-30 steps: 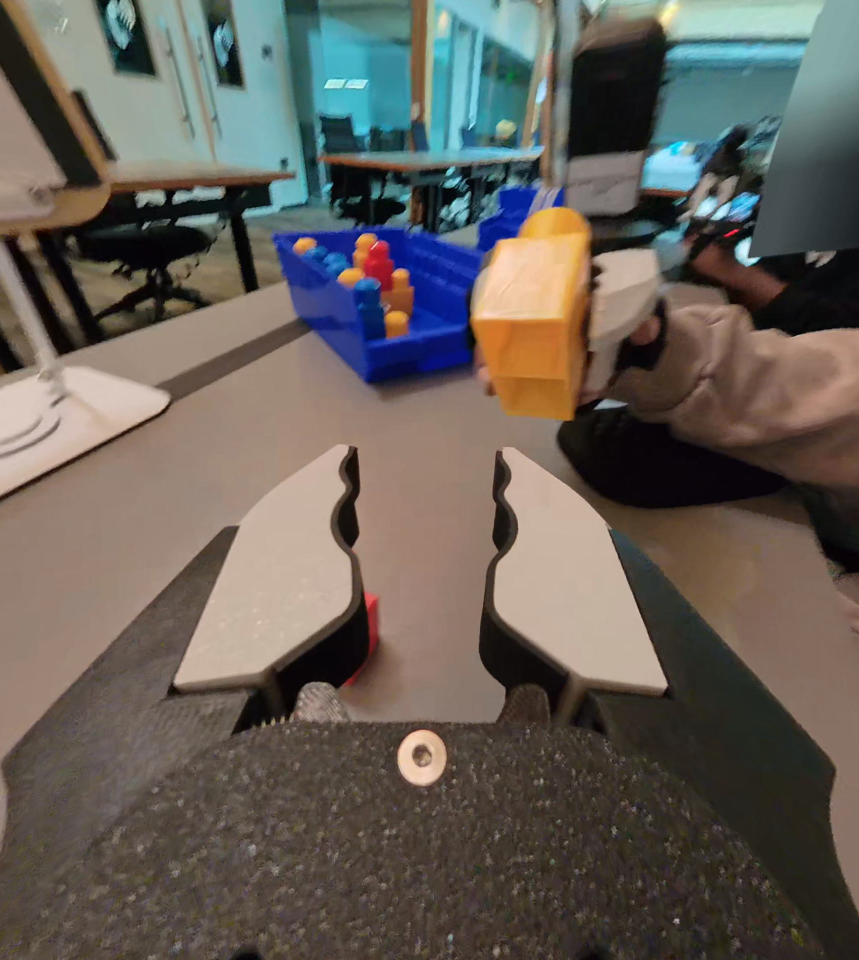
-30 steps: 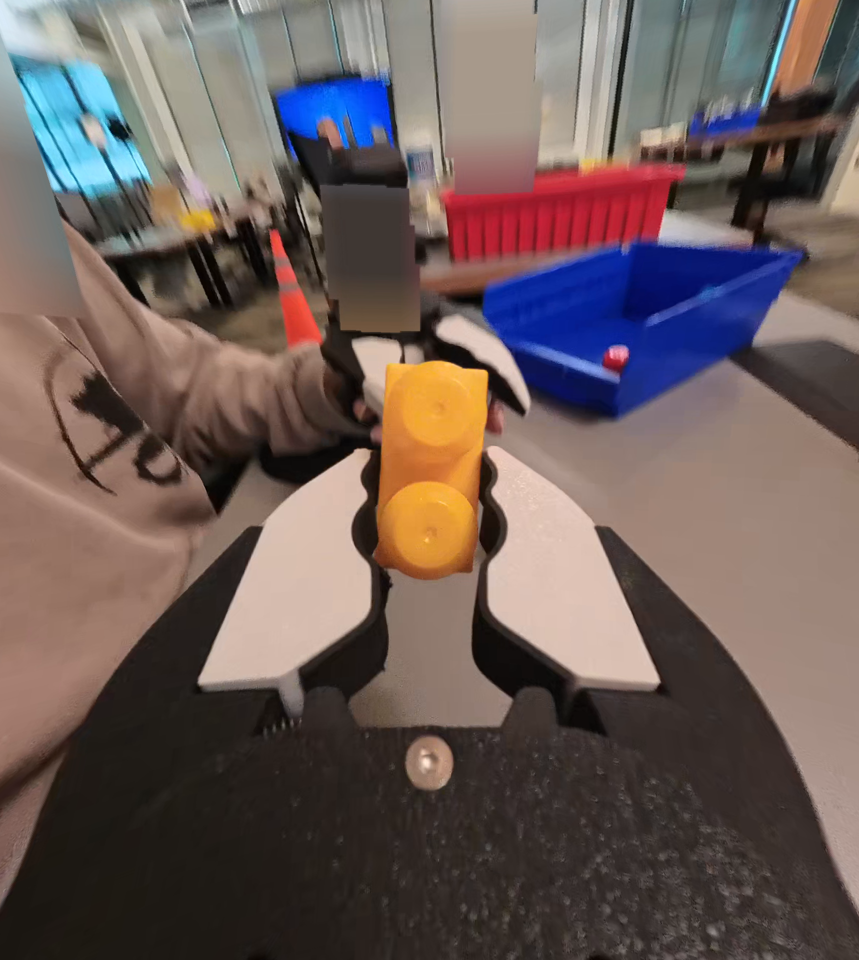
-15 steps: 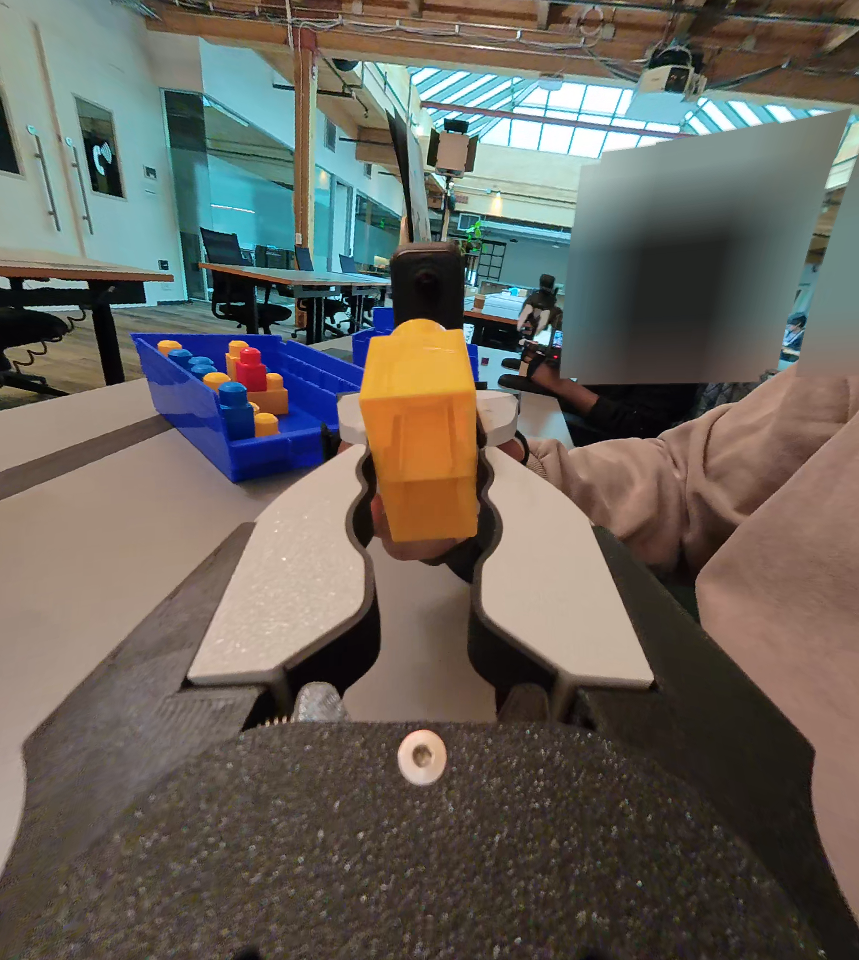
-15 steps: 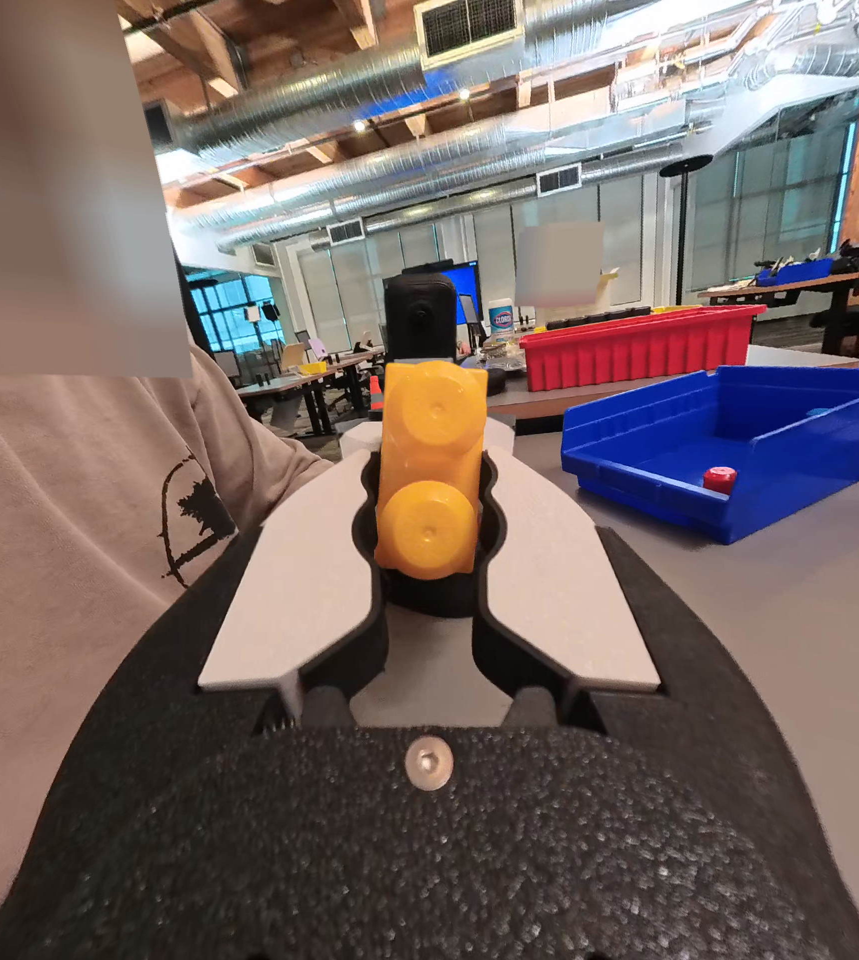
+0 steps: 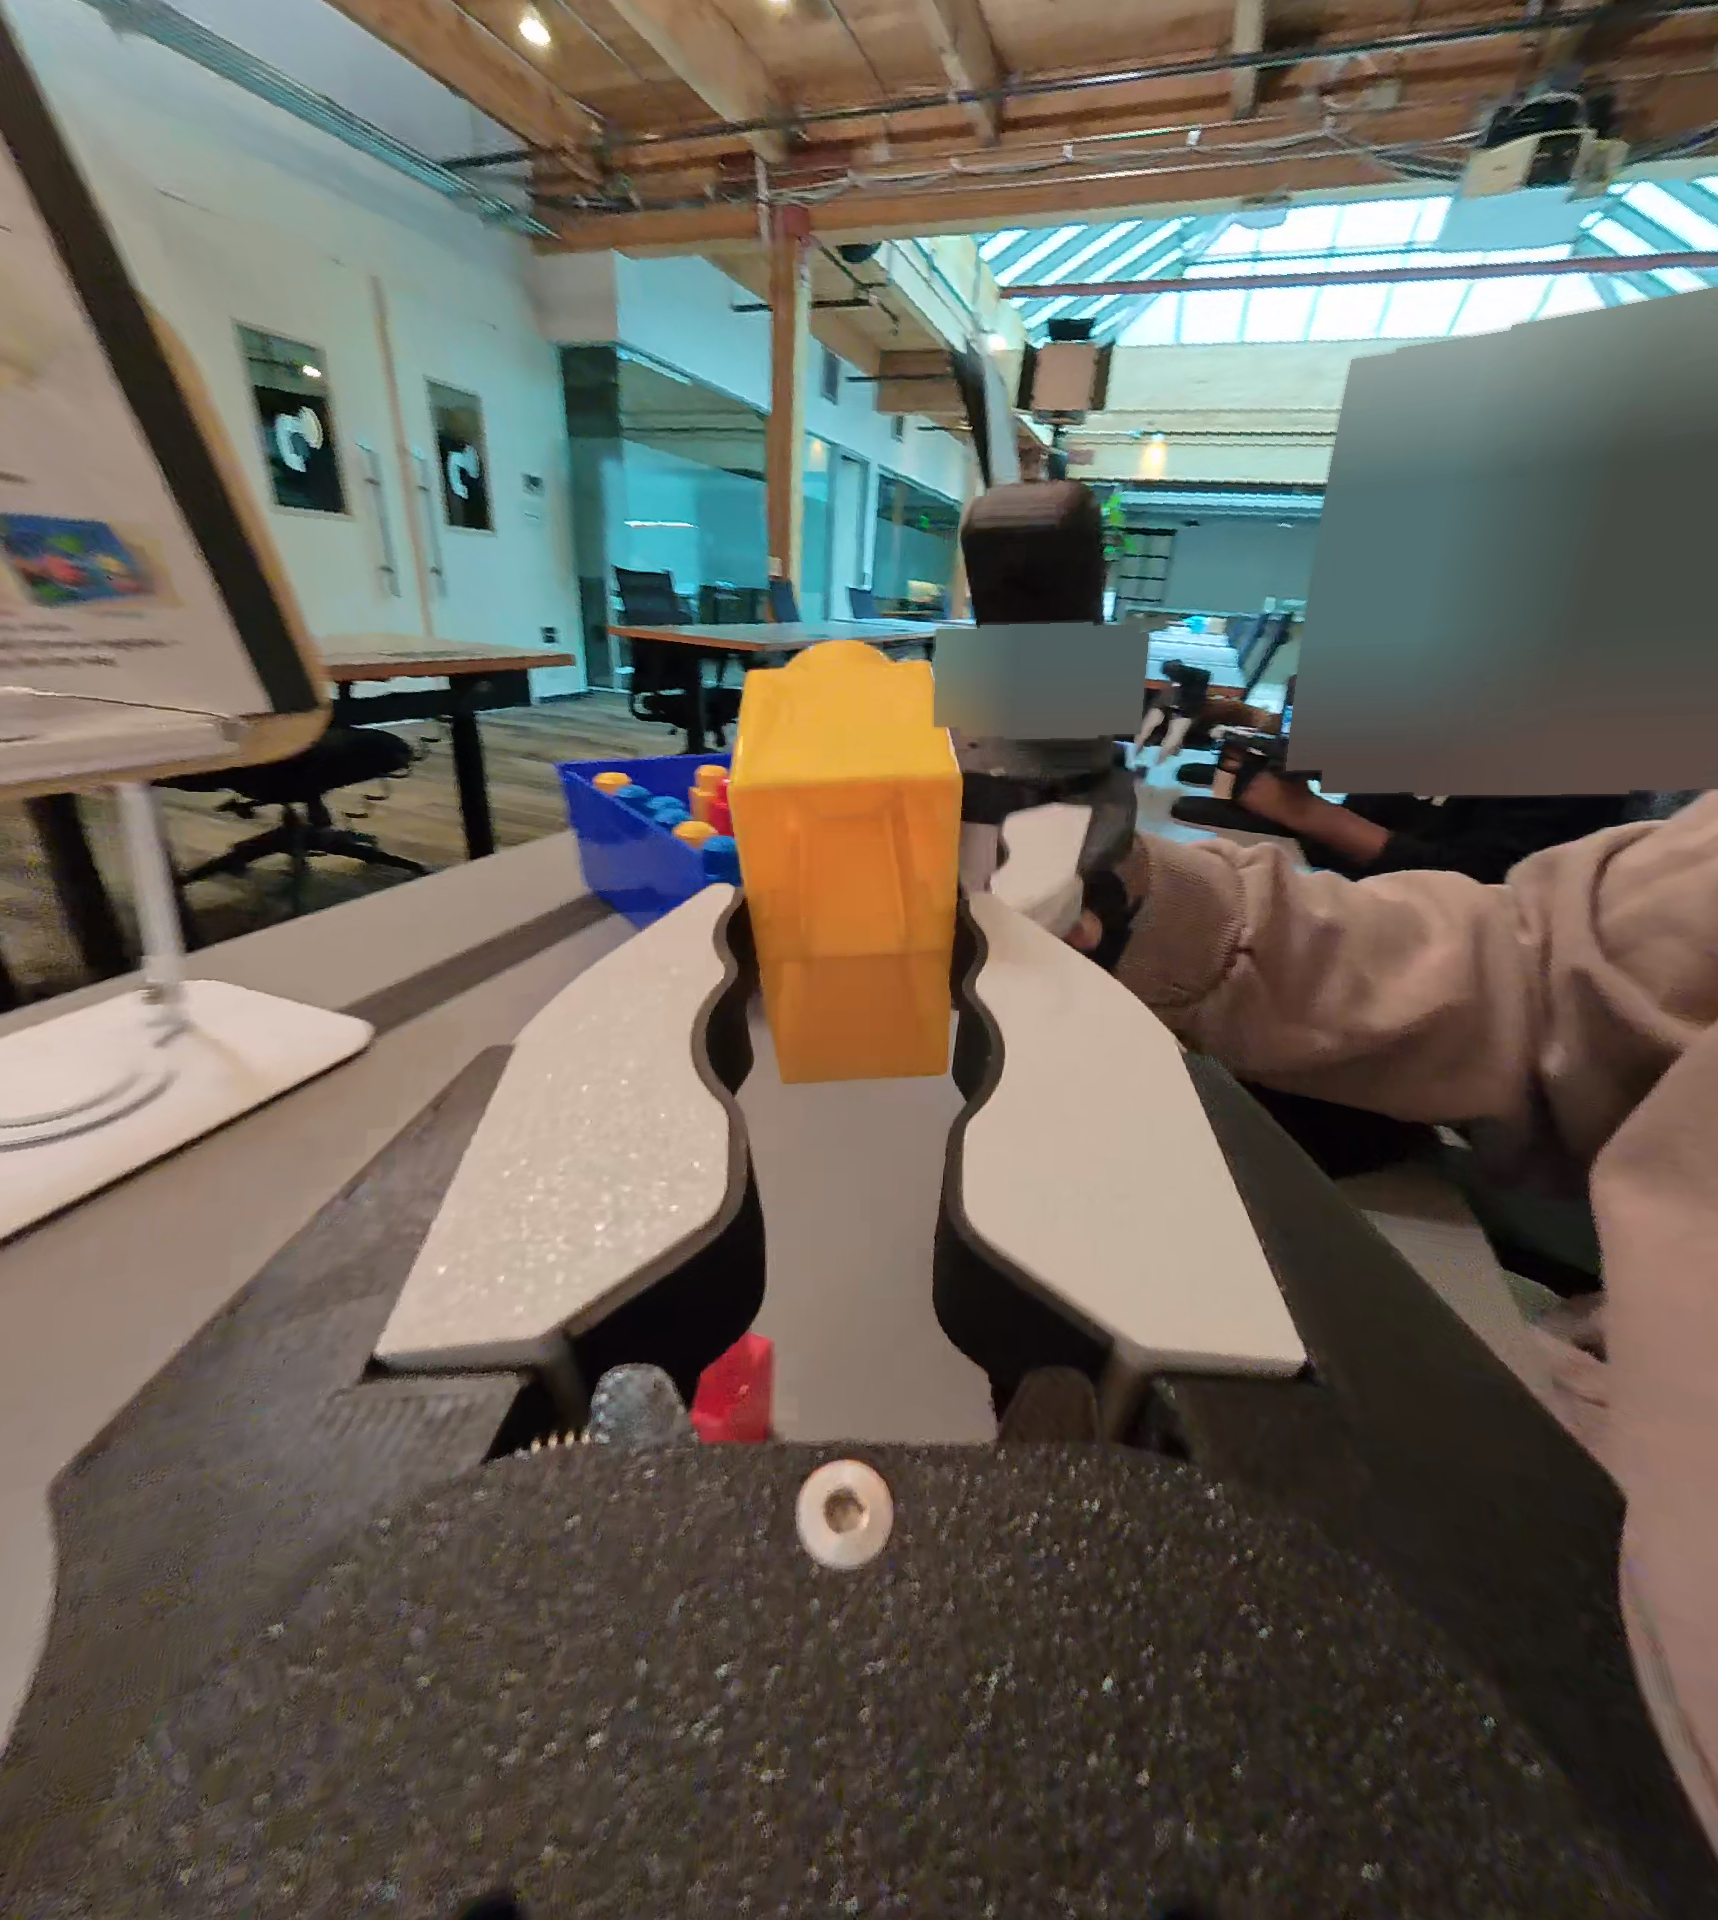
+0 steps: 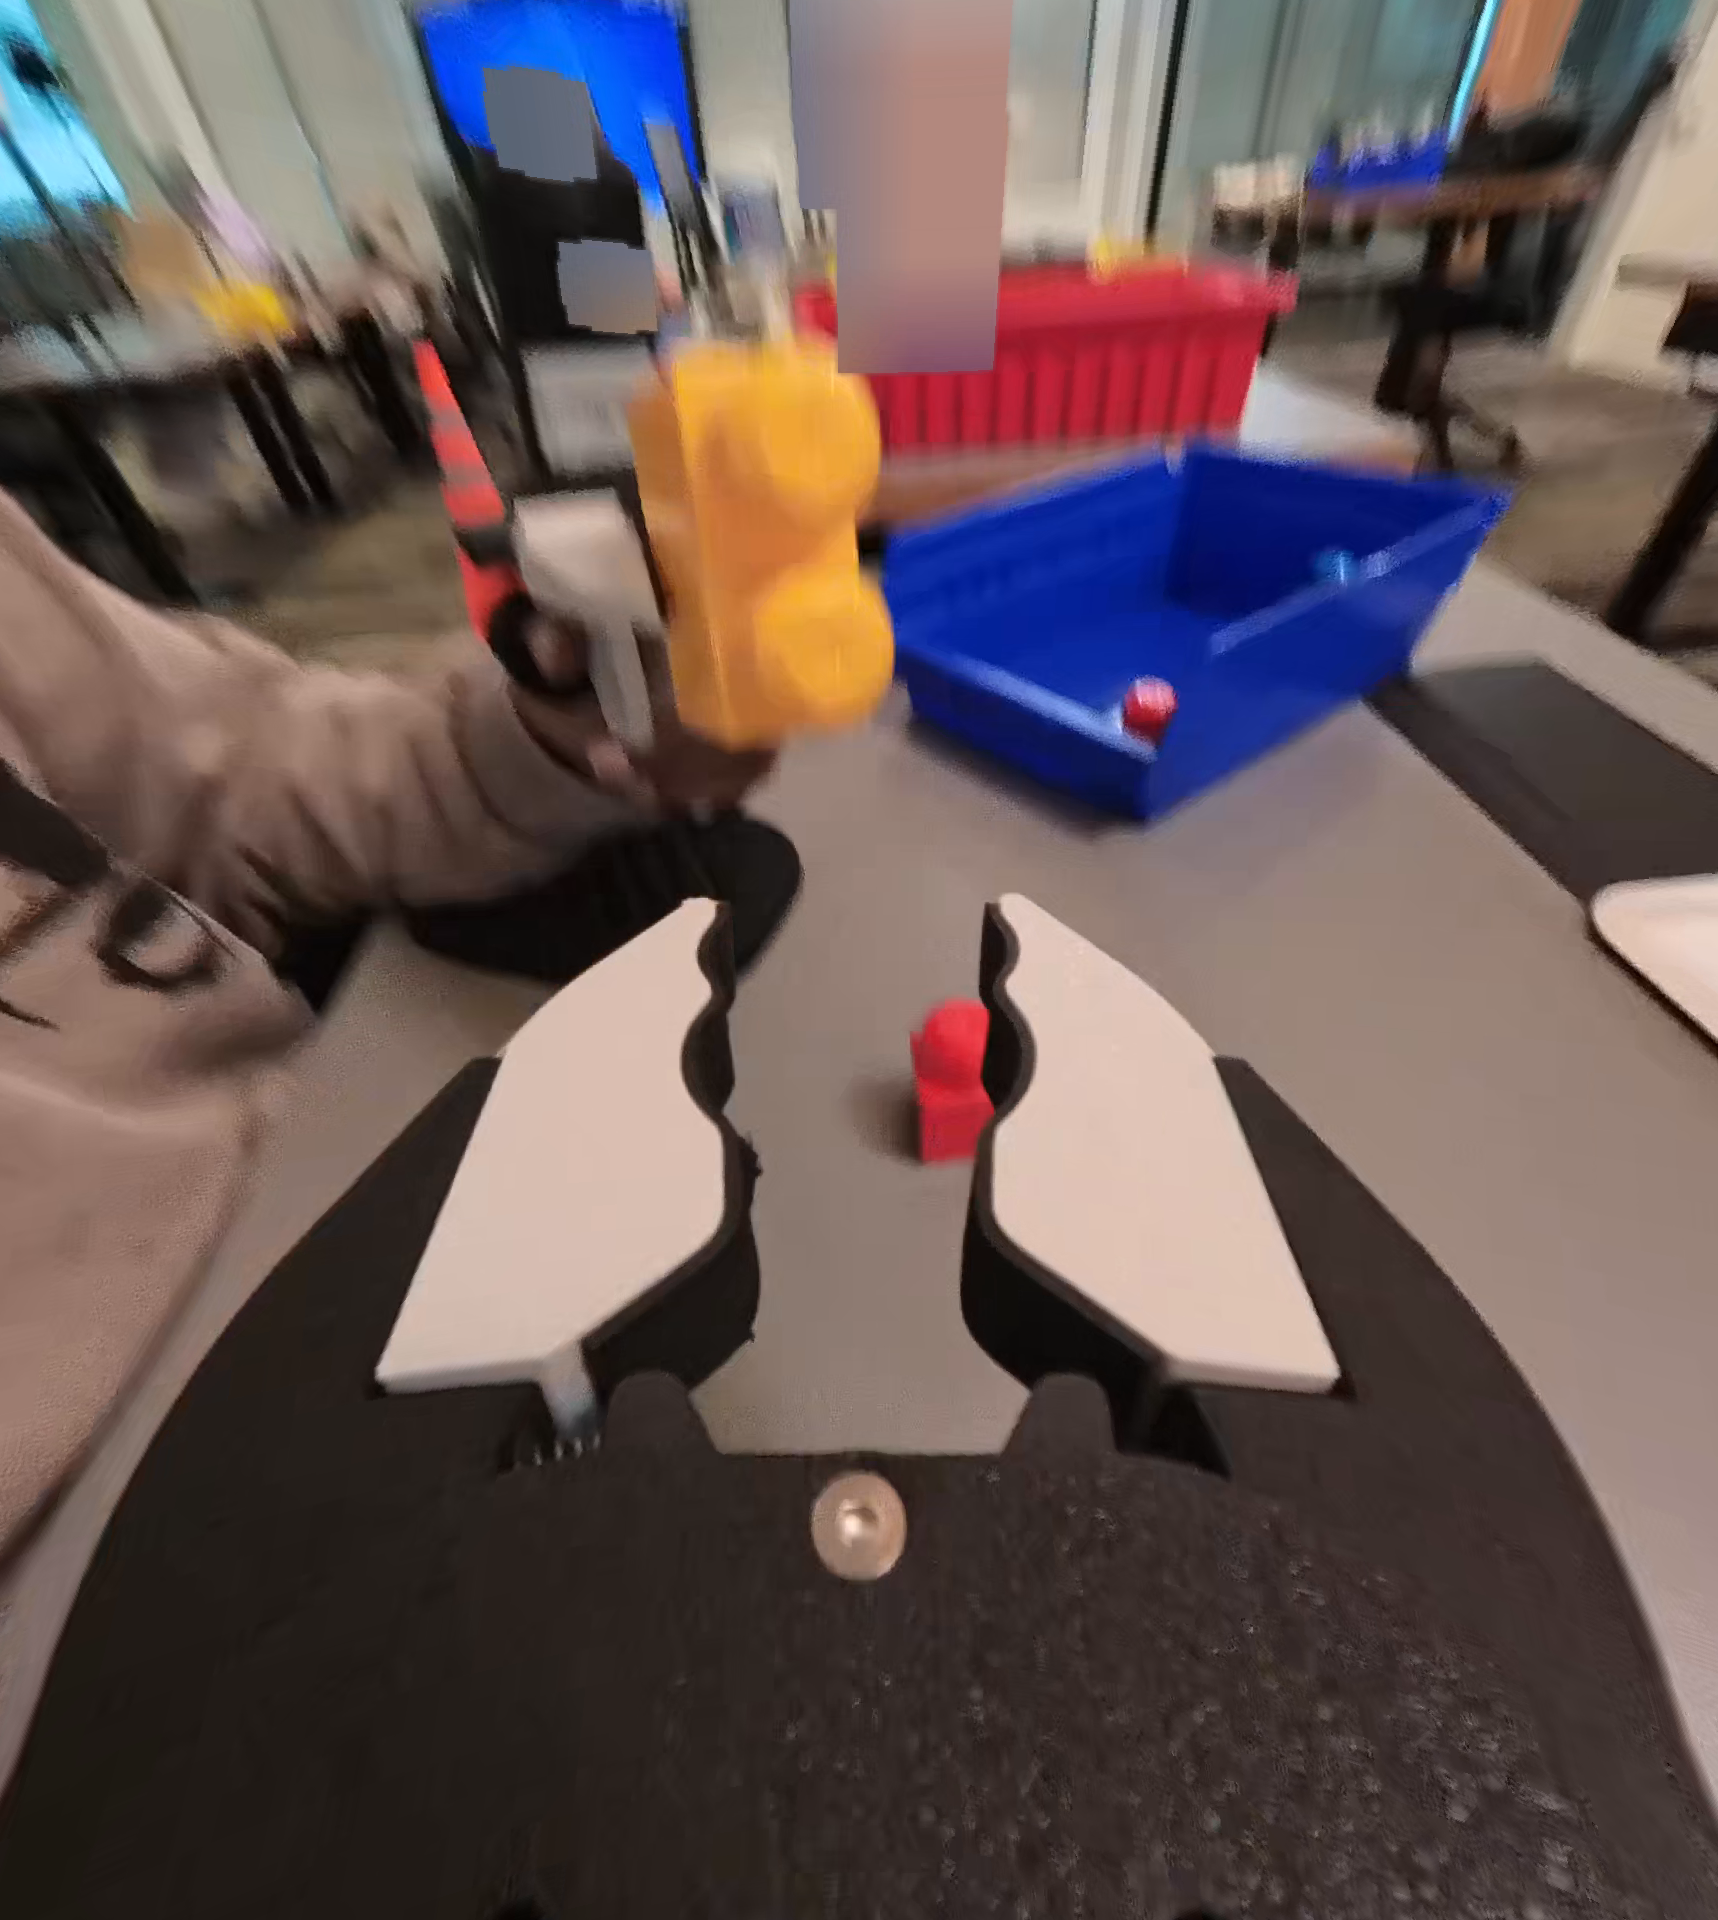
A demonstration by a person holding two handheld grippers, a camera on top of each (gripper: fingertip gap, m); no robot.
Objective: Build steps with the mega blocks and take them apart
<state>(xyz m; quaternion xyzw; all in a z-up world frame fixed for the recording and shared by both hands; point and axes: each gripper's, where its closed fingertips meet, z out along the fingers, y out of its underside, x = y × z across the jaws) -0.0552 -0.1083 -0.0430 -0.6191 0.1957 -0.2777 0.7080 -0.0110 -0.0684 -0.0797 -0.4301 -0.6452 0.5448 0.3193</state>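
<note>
Small block before bin

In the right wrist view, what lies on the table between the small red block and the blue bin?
Nothing: in the right wrist view only bare grey table separates the red block from the blue bin.

Each camera sits just behind its own tool, looking forward along the fingers, close above the grey counter. The left view faces level toward the yellow block; the right view tilts down, facing it from the opposite side. Both share the yellow block and the small red block.
</note>
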